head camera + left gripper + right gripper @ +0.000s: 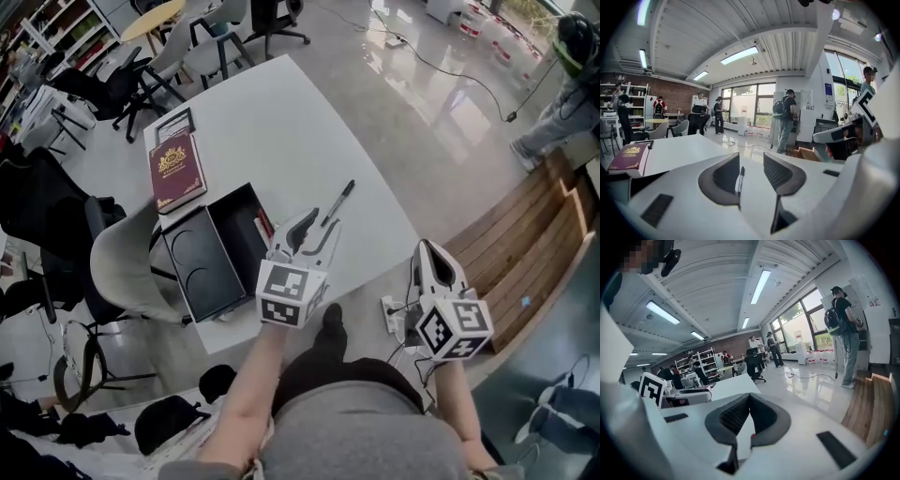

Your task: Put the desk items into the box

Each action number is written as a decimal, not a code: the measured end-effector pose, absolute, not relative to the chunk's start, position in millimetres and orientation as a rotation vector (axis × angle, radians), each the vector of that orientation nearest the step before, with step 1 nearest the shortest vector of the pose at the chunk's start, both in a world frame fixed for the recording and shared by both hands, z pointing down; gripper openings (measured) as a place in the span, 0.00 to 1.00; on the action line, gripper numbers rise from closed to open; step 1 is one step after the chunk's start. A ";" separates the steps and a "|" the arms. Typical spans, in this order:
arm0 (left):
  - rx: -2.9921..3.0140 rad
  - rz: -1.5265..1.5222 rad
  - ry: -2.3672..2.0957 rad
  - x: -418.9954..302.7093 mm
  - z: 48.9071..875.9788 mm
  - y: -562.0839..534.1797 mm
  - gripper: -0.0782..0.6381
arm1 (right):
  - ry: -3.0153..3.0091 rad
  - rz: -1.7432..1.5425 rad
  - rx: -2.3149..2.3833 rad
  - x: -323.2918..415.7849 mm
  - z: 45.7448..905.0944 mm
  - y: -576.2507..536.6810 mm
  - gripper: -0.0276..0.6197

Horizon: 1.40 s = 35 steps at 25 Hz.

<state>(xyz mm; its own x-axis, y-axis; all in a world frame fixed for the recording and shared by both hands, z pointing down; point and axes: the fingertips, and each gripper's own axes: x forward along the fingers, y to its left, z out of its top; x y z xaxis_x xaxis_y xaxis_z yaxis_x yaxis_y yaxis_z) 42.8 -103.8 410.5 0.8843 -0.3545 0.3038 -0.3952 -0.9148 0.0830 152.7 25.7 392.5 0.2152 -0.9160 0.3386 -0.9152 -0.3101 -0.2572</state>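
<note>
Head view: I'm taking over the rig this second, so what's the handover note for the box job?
Left claw: open, gripping nothing, low over the table, lined up on the pen, which lies on the table.
Right claw: shut, empty, held off the table's right edge.
Box: open on the table; something red-edged is inside, unclear what.
Left to pack: the pen, the maroon book and the small black-framed card beyond it.

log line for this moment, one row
left hand-held gripper: open, pen ahead of jaws, ungripped | right hand-held gripper: shut, empty | book: on table beside box
</note>
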 end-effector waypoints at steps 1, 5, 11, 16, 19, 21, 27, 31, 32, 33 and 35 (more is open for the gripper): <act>2.910 0.429 -0.574 44.5 411.1 -106.5 0.32 | 1.834 -0.684 -2.451 154.2 392.0 23.3 0.05; 2.913 0.450 -0.531 54.6 415.5 -110.2 0.32 | 1.799 -0.683 -2.468 161.5 392.5 17.5 0.05; 2.914 0.513 -0.520 70.2 424.8 -116.9 0.32 | 1.777 -0.679 -2.468 175.4 391.2 11.6 0.05; 2.901 0.564 -0.527 83.3 434.4 -123.1 0.32 | 1.764 -0.680 -2.463 193.3 391.7 6.2 0.05; 2.888 0.608 -0.543 92.4 442.2 -129.9 0.32 | 1.768 -0.680 -2.452 206.0 389.8 0.4 0.05; 2.875 0.631 -0.557 98.5 448.2 -133.3 0.32 | 1.772 -0.686 -2.446 214.4 390.3 -2.2 0.05; 2.857 0.734 -0.561 115.0 469.9 -142.4 0.32 | 1.770 -0.706 -2.434 233.0 395.2 -10.0 0.05; 2.831 0.793 -0.557 122.2 483.8 -145.3 0.32 | 1.760 -0.724 -2.432 243.6 397.8 -10.5 0.05; 2.825 0.808 -0.557 123.2 487.4 -146.5 0.32 | 1.759 -0.728 -2.432 246.1 398.7 -10.7 0.05; 2.818 0.822 -0.557 123.9 491.2 -148.0 0.32 | 1.757 -0.734 -2.433 248.5 400.0 -11.1 0.05; 2.802 0.850 -0.551 125.4 498.9 -150.6 0.32 | 1.751 -0.746 -2.436 253.3 402.9 -11.9 0.05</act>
<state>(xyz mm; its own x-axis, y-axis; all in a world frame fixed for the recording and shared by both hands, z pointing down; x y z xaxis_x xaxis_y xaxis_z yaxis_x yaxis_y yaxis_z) 125.4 -150.6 498.9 0.7704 -0.2996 0.5628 -0.3919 -0.9188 0.0473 253.3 -11.9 402.9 0.2421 -0.9043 0.3516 -0.8800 -0.3572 -0.3130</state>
